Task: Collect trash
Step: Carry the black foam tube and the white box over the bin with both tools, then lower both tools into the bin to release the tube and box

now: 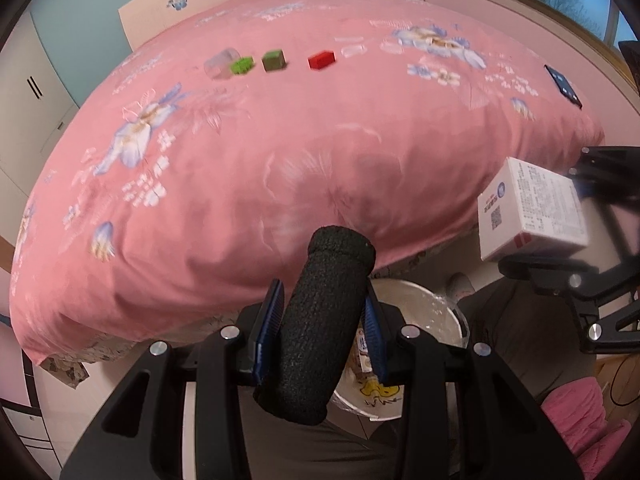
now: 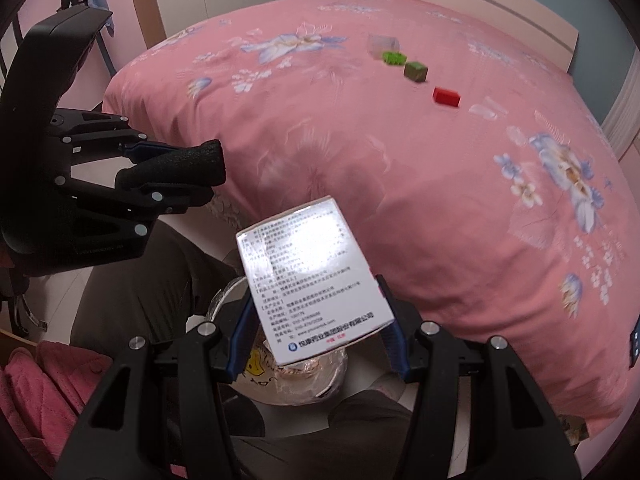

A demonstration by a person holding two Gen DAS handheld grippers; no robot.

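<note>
My left gripper (image 1: 322,320) is shut on a black foam tube (image 1: 320,320), held above a white lined trash bin (image 1: 416,304) on the floor by the bed. The tube also shows in the right wrist view (image 2: 176,164). My right gripper (image 2: 318,328) is shut on a white medicine box (image 2: 308,276) with printed text, over the same bin (image 2: 304,384). The box also shows at the right of the left wrist view (image 1: 532,208). The bin holds wrappers.
A pink floral bed (image 1: 280,152) fills both views. On it lie a clear plastic cup (image 1: 220,63), a light green block (image 1: 242,65), a dark green cube (image 1: 274,60), a red block (image 1: 321,59), clear wrappers (image 1: 354,50) and a phone (image 1: 562,85).
</note>
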